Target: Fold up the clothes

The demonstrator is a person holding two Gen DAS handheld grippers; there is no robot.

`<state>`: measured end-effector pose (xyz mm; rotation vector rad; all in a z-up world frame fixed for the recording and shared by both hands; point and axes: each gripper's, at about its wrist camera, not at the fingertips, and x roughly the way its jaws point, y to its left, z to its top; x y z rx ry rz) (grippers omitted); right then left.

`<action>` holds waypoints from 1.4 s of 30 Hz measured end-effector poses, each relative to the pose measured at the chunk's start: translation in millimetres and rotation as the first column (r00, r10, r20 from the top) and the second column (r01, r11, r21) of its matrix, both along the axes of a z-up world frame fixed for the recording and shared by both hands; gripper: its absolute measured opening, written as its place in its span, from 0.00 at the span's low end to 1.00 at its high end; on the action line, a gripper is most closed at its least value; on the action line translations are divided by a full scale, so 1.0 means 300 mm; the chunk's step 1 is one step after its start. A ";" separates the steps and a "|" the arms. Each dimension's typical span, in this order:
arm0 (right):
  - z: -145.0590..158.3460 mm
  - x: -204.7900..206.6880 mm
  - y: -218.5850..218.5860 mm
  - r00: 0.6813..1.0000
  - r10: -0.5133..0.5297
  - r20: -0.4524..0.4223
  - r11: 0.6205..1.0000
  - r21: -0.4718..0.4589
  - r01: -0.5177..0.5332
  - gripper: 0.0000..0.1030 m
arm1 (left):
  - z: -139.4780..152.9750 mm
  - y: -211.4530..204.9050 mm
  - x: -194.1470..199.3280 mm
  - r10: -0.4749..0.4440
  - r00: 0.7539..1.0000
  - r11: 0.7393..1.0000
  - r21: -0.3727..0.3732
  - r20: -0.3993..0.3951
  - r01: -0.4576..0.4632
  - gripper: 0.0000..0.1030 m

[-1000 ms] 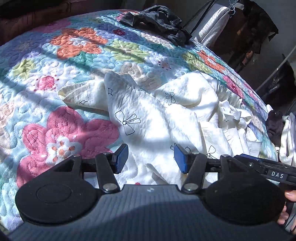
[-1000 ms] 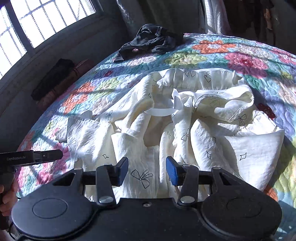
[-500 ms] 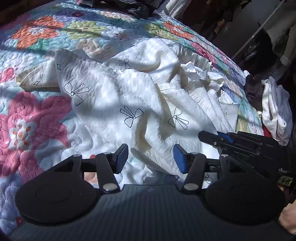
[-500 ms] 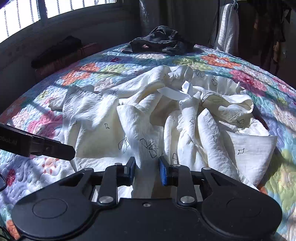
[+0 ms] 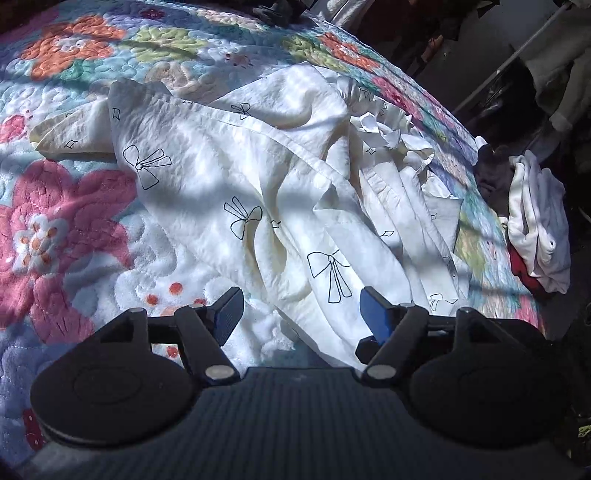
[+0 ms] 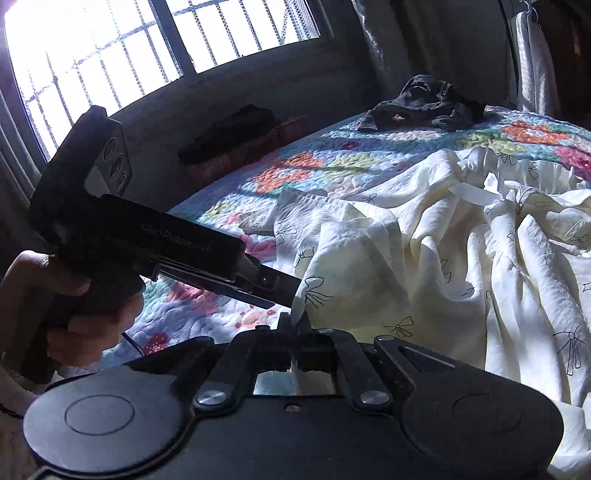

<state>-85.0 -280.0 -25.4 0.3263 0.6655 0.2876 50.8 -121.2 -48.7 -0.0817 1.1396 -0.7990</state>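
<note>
1. Looking along the left gripper (image 5: 302, 308): jaws wide apart, nothing between the pads; a corner of the cream garment (image 5: 258, 192) lies on the bed under the gap.
2. Cream garment, printed with black bows, is spread crumpled across the floral quilt (image 5: 55, 229), ruffled edge toward the far side.
3. Right of the garment, at the quilt's edge, a small pile of white clothes (image 5: 535, 225) with something red beneath it.
4. Beyond the garment, at the top of the left wrist view, a dark garment (image 5: 277, 9) is partly cut off.
5. Right wrist view: right gripper (image 6: 295, 321) jaws closed narrow, pinching a lifted edge of the cream garment (image 6: 424, 258); the cloth rises from the quilt (image 6: 332, 162) into the pads.
6. Just left of that pinch, the left gripper (image 6: 291, 288) reaches in, tips touching or nearly touching the same cloth edge; a hand (image 6: 70, 306) holds its handle.
7. Far past the garment, the dark garment (image 6: 424, 103) sits on the quilt near the curtain (image 6: 532, 55).
8. Barred window (image 6: 129, 55) above the quilt's far left side, bright.
</note>
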 end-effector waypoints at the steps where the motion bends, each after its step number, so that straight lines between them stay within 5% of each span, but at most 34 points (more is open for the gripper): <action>1: -0.001 -0.005 0.005 1.000 0.013 0.002 0.999 0.035 -0.013 0.04 | -0.006 0.003 0.006 0.007 1.000 1.000 -0.001 -0.020 -0.007 0.70; 4: -0.012 -0.004 0.034 0.999 0.041 -0.015 0.999 0.020 -0.041 0.04 | -0.021 0.018 0.025 0.026 0.995 0.999 -0.025 -0.095 -0.029 0.70; 8: -0.018 -0.007 0.057 0.996 0.077 -0.038 0.997 0.021 -0.076 0.04 | -0.010 0.024 0.016 0.023 0.996 0.999 -0.035 -0.089 -0.026 0.76; 13: -0.006 -0.027 0.079 0.993 0.107 -0.060 0.993 0.050 -0.104 0.04 | -0.052 -0.010 -0.030 -0.088 0.986 0.996 -0.008 -0.142 0.088 0.86; 15: 0.010 -0.044 0.076 0.992 0.115 -0.058 0.993 0.043 -0.112 0.04 | -0.084 -0.016 -0.051 -0.125 0.970 0.992 -0.019 -0.206 0.124 0.81; 17: 0.023 -0.059 0.075 0.990 0.132 -0.059 0.991 0.036 -0.130 0.04 | -0.066 -0.025 -0.086 -0.157 0.978 0.987 0.009 -0.138 0.159 0.48; 19: 0.017 -0.072 0.071 0.988 0.136 -0.074 0.990 0.031 -0.134 0.04 | -0.036 -0.038 -0.127 -0.177 0.984 0.981 0.073 -0.028 0.179 0.29; 22: 0.015 -0.088 0.046 0.990 0.099 -0.098 0.995 0.000 -0.100 0.02 | 0.009 -0.056 -0.190 -0.186 0.967 0.971 0.183 0.174 0.154 0.27; 23: 0.020 -0.092 0.026 0.991 0.075 -0.112 0.997 -0.013 -0.077 0.09 | 0.016 -0.057 -0.195 -0.196 0.960 0.969 0.188 0.199 0.159 0.27; 24: 0.027 -0.098 0.005 0.992 0.052 -0.119 0.998 -0.030 -0.056 0.26 | 0.009 -0.055 -0.192 -0.200 0.960 0.967 0.199 0.197 0.160 0.27; 25: 0.035 -0.107 -0.015 0.992 0.027 -0.120 0.998 -0.052 -0.034 0.31 | -0.003 -0.053 -0.187 -0.201 0.962 0.964 0.215 0.184 0.160 0.27; 29: 0.060 -0.138 -0.105 0.988 -0.086 -0.127 0.989 -0.130 0.069 0.34 | -0.060 -0.043 -0.173 -0.199 0.970 0.950 0.269 0.138 0.156 0.25; 32: 0.038 -0.149 -0.215 0.944 -0.274 -0.182 0.949 -0.214 0.234 0.36 | -0.059 -0.032 -0.175 -0.184 0.975 0.957 0.251 0.128 0.147 0.23; 36: -0.012 -0.172 -0.347 0.820 -0.522 -0.234 0.835 -0.335 0.436 0.37 | -0.028 -0.037 -0.205 -0.199 0.964 0.955 0.256 0.178 0.150 0.23; 40: -0.067 -0.209 -0.460 0.741 -0.614 -0.272 0.789 -0.215 0.575 0.43 | -0.041 -0.052 -0.214 -0.215 0.961 0.947 0.276 0.176 0.162 0.23; 42: -0.096 -0.212 -0.492 0.725 -0.630 -0.279 0.775 -0.167 0.609 0.57 | -0.042 -0.054 -0.216 -0.218 0.960 0.946 0.279 0.178 0.163 0.23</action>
